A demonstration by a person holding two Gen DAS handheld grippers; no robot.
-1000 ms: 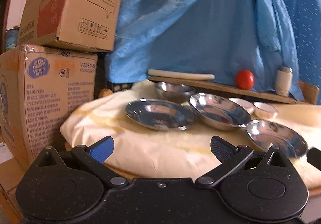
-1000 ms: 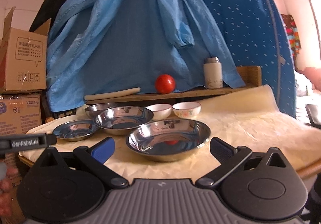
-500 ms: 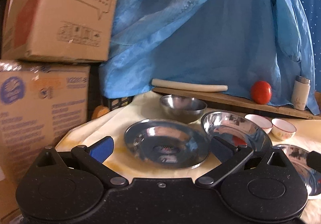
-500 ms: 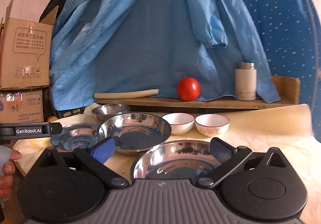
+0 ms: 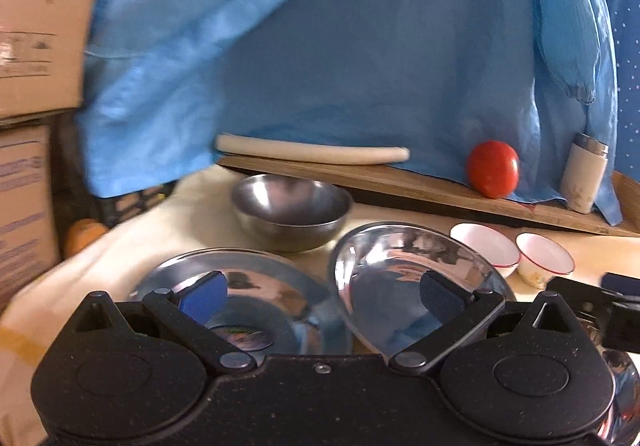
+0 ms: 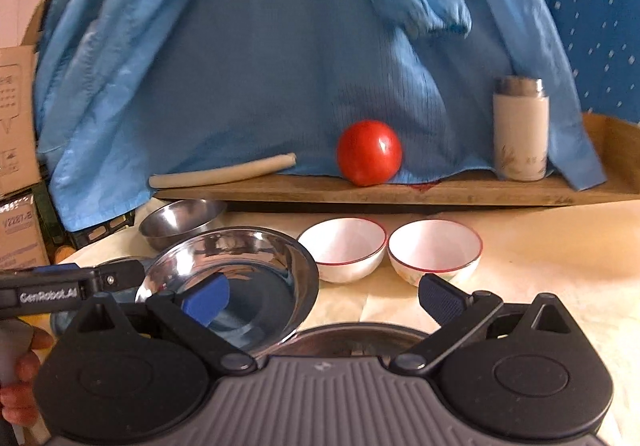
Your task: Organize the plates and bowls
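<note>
Steel dishes lie on a cream cloth. In the left wrist view a flat steel plate (image 5: 276, 286) lies under my open left gripper (image 5: 322, 292), a deeper steel plate (image 5: 384, 270) is to its right, and a small steel bowl (image 5: 290, 208) stands behind. Two white bowls (image 5: 484, 248) (image 5: 546, 258) sit at the right. In the right wrist view my open right gripper (image 6: 320, 296) hovers above a third steel plate (image 6: 352, 340), with the deeper plate (image 6: 256, 270) at the left and the white bowls (image 6: 344, 248) (image 6: 434, 250) just ahead. Both grippers are empty.
A wooden board (image 6: 400, 190) at the back carries a red tomato (image 6: 369, 152), a white roll (image 6: 224, 174) and a white flask (image 6: 520, 130). A blue cloth (image 6: 280, 46) hangs behind. Cardboard boxes (image 5: 28, 46) stand at the left. The left gripper (image 6: 72, 286) shows in the right wrist view.
Both grippers have moved forward over the table toward the dishes. The left one now hangs over the flat plate, the right one over the near steel plate.
</note>
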